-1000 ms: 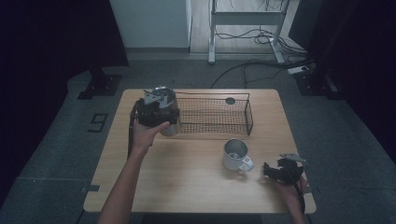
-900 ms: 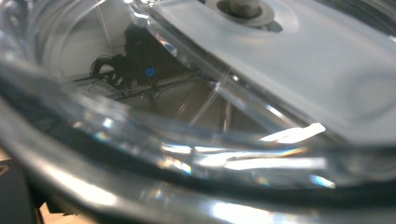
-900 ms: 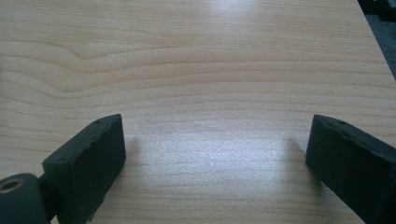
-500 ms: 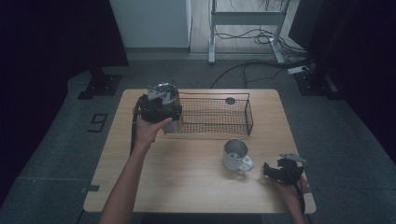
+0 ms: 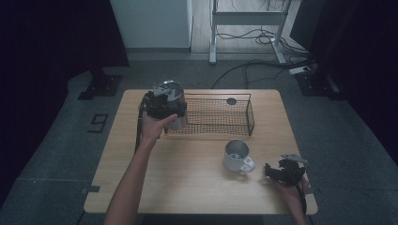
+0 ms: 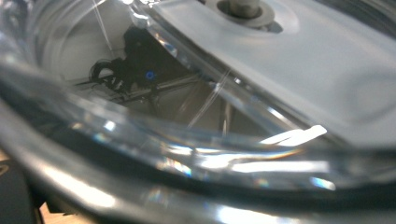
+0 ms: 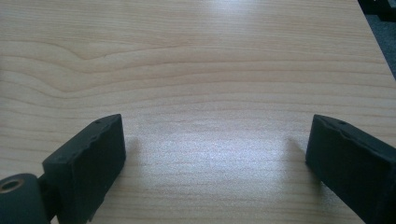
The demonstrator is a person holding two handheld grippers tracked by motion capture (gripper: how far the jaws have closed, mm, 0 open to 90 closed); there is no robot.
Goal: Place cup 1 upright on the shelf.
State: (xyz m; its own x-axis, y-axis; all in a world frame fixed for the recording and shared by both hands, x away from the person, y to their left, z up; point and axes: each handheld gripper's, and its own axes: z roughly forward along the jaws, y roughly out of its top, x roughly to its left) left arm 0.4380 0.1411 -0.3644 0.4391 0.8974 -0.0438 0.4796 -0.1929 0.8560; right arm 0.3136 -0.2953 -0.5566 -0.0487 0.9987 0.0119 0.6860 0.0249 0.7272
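High view: the left gripper (image 5: pixel 165 104) grasps a steel cup (image 5: pixel 174 104) at the left end of the wire basket (image 5: pixel 220 112). Lower it upright, clear of the rim, before letting go. The right gripper (image 5: pixel 281 171) rests released on the bench (image 5: pixel 187 178), beside a mug (image 5: pixel 236 154).

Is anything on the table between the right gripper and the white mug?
No. In the high view, bare wooden table separates the right gripper from the white mug.
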